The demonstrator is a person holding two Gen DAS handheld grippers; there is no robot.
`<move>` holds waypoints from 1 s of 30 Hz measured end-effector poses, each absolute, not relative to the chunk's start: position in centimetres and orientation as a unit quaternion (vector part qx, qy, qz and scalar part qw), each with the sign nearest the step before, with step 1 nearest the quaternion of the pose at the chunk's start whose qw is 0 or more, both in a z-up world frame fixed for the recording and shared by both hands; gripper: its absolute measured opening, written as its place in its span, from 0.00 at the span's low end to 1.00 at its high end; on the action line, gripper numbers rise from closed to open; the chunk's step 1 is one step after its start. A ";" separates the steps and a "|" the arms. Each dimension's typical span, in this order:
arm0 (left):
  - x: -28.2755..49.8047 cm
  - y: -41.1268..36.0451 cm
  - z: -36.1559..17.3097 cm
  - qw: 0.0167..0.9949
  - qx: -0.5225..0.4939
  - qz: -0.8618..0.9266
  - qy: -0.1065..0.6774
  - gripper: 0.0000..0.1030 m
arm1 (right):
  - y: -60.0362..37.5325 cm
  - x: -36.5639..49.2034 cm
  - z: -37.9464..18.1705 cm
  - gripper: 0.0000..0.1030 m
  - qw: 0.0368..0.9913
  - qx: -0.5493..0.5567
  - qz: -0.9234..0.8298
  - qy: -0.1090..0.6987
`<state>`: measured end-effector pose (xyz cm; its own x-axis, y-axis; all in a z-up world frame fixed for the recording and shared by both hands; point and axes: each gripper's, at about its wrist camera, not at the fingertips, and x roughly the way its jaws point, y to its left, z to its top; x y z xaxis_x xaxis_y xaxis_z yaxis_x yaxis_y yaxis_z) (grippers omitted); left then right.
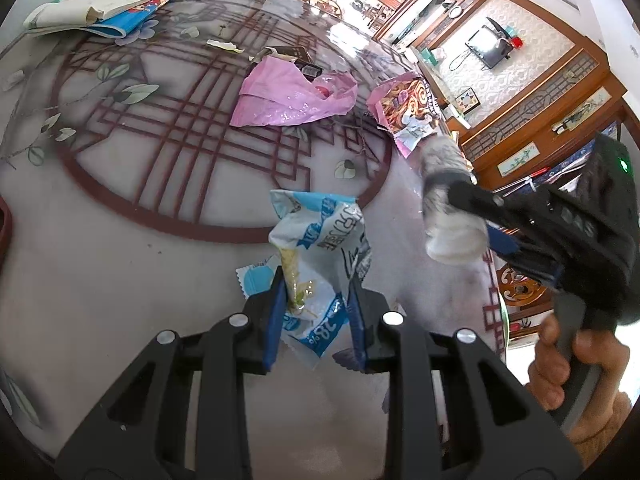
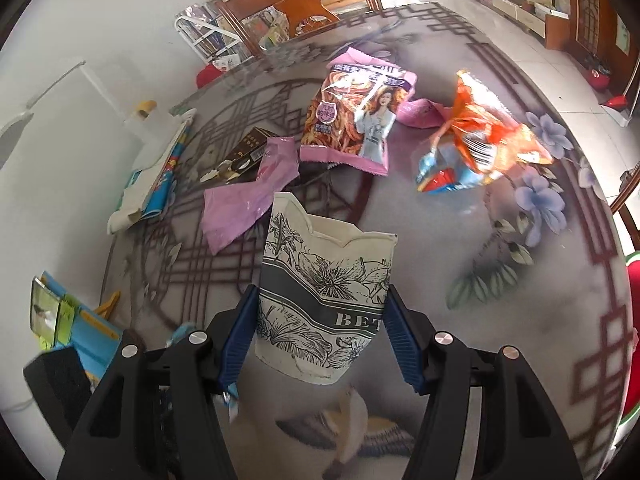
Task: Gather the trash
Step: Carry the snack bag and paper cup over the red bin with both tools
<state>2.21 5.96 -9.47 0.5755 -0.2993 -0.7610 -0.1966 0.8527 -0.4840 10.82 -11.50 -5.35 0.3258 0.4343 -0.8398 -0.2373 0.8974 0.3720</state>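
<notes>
My left gripper (image 1: 316,280) is shut on a crumpled blue-and-white snack wrapper (image 1: 320,240), held above the round patterned table (image 1: 120,280). My right gripper (image 2: 320,304) is shut on a crushed paper cup (image 2: 324,280) with black flower print; it also shows, blurred, in the left wrist view (image 1: 448,200). On the table lie a pink plastic bag (image 1: 292,96) (image 2: 244,196), a pink snack packet (image 2: 352,120) (image 1: 404,108) and an orange wrapper (image 2: 476,136).
A dark small box (image 2: 248,148) lies by the pink bag. Books and papers (image 1: 104,8) (image 2: 156,176) are stacked at the table's far side. A small blue-white scrap (image 1: 256,276) lies under my left gripper. Wooden cabinets (image 1: 540,92) stand beyond the table.
</notes>
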 end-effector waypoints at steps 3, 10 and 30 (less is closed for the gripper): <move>2.2 6.0 -9.4 0.849 -0.266 -0.024 0.455 0.26 | -12.4 9.7 -4.8 0.58 0.818 0.078 0.208 0.531; 1.9 6.3 -9.1 0.858 -0.257 -0.004 0.445 0.26 | -14.5 7.3 -4.1 0.58 0.831 0.050 0.216 0.511; 2.1 5.1 -9.6 0.874 -0.197 0.033 0.444 0.26 | -23.3 4.7 -3.6 0.58 0.868 0.040 0.179 0.461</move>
